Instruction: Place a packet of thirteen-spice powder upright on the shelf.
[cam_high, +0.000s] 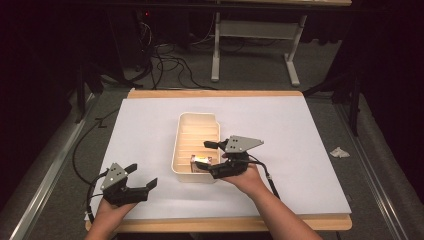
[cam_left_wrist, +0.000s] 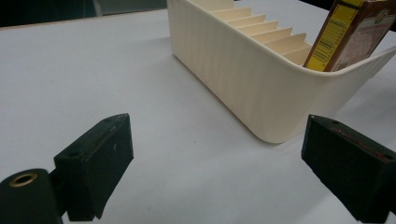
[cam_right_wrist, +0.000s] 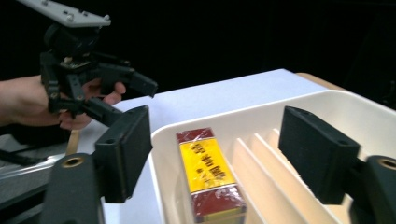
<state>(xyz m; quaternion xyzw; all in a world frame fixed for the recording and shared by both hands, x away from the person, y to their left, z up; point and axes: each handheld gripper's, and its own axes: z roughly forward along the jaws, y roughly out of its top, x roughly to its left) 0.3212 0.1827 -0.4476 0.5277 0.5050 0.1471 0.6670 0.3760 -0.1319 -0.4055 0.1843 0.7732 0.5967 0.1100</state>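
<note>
A cream slotted tray (cam_high: 197, 116) stands mid-table on a white sheet. A red and yellow box (cam_high: 201, 163) stands upright in its nearest slot. My right gripper (cam_high: 204, 155) hovers over that end of the tray. In the right gripper view its jaws stand open on either side of the box (cam_right_wrist: 208, 172), touching neither it nor the tray rim (cam_right_wrist: 163, 135). My left gripper (cam_high: 144, 175) rests open near the table's front left, empty. Its own view looks at the tray wall (cam_left_wrist: 243, 84) and the box (cam_left_wrist: 350, 35), with the left gripper (cam_left_wrist: 217, 154) holding nothing.
The white sheet (cam_high: 300, 150) covers most of the wooden table. A crumpled scrap (cam_high: 340, 152) lies on the floor to the right. Cables trail off the left edge. A white desk frame (cam_high: 216, 45) stands beyond the table.
</note>
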